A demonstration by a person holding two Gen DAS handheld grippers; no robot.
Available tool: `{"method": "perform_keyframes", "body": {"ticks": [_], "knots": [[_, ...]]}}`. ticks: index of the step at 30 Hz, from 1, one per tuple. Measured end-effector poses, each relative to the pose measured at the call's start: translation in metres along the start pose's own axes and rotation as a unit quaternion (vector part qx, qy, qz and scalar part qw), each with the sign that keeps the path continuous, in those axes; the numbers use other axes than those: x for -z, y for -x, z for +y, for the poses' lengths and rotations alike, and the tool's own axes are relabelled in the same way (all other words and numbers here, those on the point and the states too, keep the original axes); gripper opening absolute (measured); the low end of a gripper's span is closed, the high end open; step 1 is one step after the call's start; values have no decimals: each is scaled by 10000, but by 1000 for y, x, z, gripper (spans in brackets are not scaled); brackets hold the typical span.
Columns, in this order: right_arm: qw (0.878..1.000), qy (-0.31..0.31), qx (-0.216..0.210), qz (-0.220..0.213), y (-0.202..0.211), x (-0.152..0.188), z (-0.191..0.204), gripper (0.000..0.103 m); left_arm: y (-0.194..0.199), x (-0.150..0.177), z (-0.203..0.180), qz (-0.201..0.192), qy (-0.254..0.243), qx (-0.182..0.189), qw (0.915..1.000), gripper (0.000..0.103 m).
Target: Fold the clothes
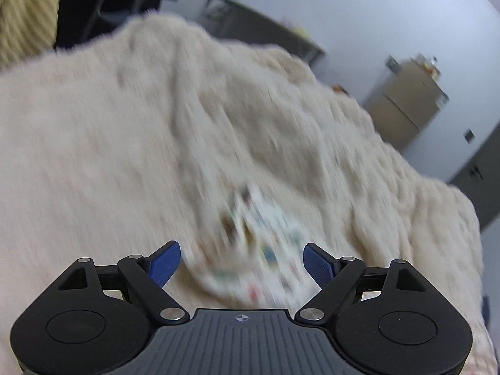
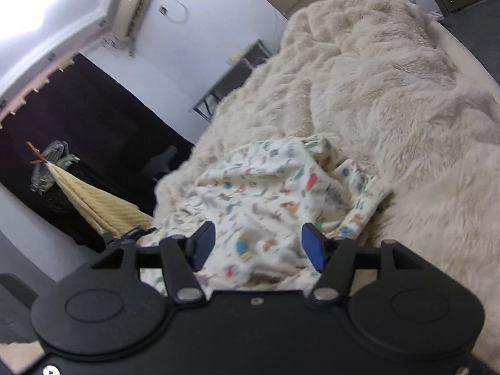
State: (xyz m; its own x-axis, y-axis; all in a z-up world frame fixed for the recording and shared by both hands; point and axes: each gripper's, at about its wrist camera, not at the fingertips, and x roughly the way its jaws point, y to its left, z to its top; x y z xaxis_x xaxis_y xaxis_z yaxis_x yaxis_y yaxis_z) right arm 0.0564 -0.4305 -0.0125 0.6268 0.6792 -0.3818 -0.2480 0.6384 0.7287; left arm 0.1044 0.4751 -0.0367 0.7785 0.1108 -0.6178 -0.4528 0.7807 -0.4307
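Observation:
A small white garment with a colourful animal print (image 2: 265, 187) lies crumpled on a cream fluffy blanket (image 2: 390, 93). My right gripper (image 2: 258, 231) hovers just over its near edge. Its blue pads (image 2: 204, 243) stand apart and nothing is pinched between them. In the left wrist view the same garment (image 1: 259, 218) is a motion-blurred patch on the blanket (image 1: 125, 125). It lies just ahead of my left gripper (image 1: 242, 250), which is wide open and holds nothing.
A yellow ribbed cloth (image 2: 103, 203) hangs at the left beside the bed, in front of a dark curtain (image 2: 93, 118). A grey table (image 2: 231, 78) and cardboard boxes (image 1: 406, 103) stand by the far wall. The blanket's edge drops to a dark floor on the right.

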Motion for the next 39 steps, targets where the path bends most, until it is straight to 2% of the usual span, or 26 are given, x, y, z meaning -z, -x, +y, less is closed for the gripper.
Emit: {"method": "perform_keyframes", "body": {"ticks": [5, 9, 10, 11, 12, 13, 14, 15, 17, 19, 21, 22, 23, 24, 26, 28, 30, 31, 32, 33, 34, 35, 36, 37, 38, 39], "knots": [[9992, -332, 185, -151, 8, 4, -6, 60, -40, -9, -23, 501, -805, -116, 9954, 82], [9990, -279, 227, -256, 11, 5, 5, 59, -73, 6, -55, 732, -1742, -153, 9819, 76], [9990, -272, 231, -270, 10, 6, 7, 59, -77, 11, -57, 763, -1832, -155, 9800, 76], [9990, -265, 234, -284, 10, 7, 10, 59, -84, 19, -62, 851, -1975, -193, 9764, 72], [9990, -261, 214, -292, 7, 9, 12, 59, -89, 27, -65, 931, -2107, -224, 9728, 63], [9991, -251, 185, -275, 3, 11, 11, 59, -91, 33, -66, 972, -2206, -234, 9702, 34], [9994, -217, 144, -208, -4, 14, 12, 59, -91, 40, -71, 1011, -2417, -331, 9645, 22], [9996, -188, 141, -156, -7, 15, 11, 59, -91, 47, -74, 1036, -2605, -419, 9590, 5], [9997, -89, 243, 48, -17, 19, 11, 58, -73, 46, -84, 828, -2837, -441, 9543, 4], [9997, -48, 252, 32, -14, 17, 12, 57, -56, 38, -92, 659, -2977, -371, 9517, 4], [9998, -65, 151, -93, -7, 15, 13, 57, -10, 14, -107, 82, -3180, -73, 9480, 4], [9998, -64, 124, -141, -4, 14, 14, 57, 3, 5, -110, -92, -3207, -21, 9471, 4], [9998, -64, 98, -189, -1, 13, 15, 57, 29, -11, -116, -445, -3227, 36, 9454, 4], [9997, -48, 88, -234, 4, 12, 15, 57, 52, -26, -121, -761, -3239, 82, 9430, 4], [9996, -61, 81, -267, 6, 11, 14, 57, 75, -47, -128, -1134, -3186, -27, 9411, 4], [9995, -127, 54, -294, 8, 10, 11, 57, 79, -62, -130, -1264, -3190, -222, 9390, 4], [9996, -116, 28, -260, 8, 9, 11, 57, 52, -66, -127, -991, -3393, -759, 9324, 11], [9997, -92, 32, -243, 8, 10, 11, 57, 40, -64, -123, -854, -3448, -1011, 9293, 18], [9997, -72, 45, -214, 5, 10, 12, 57, 13, -56, -111, -526, -3496, -1574, 9221, 33], [9997, -85, 62, -203, 4, 11, 12, 57, -12, -48, -100, -222, -3511, -2079, 9127, 40], [9997, -99, 78, -191, 2, 11, 12, 57, -24, -42, -88, -43, -3363, -2289, 9135, 42], [9997, -112, 95, -179, 1, 12, 12, 57, -39, -31, -63, 190, -2943, -2358, 9260, 42], [9997, -119, 104, -176, 1, 12, 12, 57, -43, -26, -48, 299, -2614, -2104, 9415, 43], [9997, -118, 107, -173, 1, 11, 12, 57, -43, -21, -36, 396, -2365, -1851, 9530, 49], [9998, -105, 104, -163, 0, 11, 14, 57, -41, -20, -29, 434, -2276, -1751, 9569, 59], [9998, -96, 104, -156, 0, 10, 15, 57, -40, -14, -16, 511, -2107, -1556, 9637, 64]]}}
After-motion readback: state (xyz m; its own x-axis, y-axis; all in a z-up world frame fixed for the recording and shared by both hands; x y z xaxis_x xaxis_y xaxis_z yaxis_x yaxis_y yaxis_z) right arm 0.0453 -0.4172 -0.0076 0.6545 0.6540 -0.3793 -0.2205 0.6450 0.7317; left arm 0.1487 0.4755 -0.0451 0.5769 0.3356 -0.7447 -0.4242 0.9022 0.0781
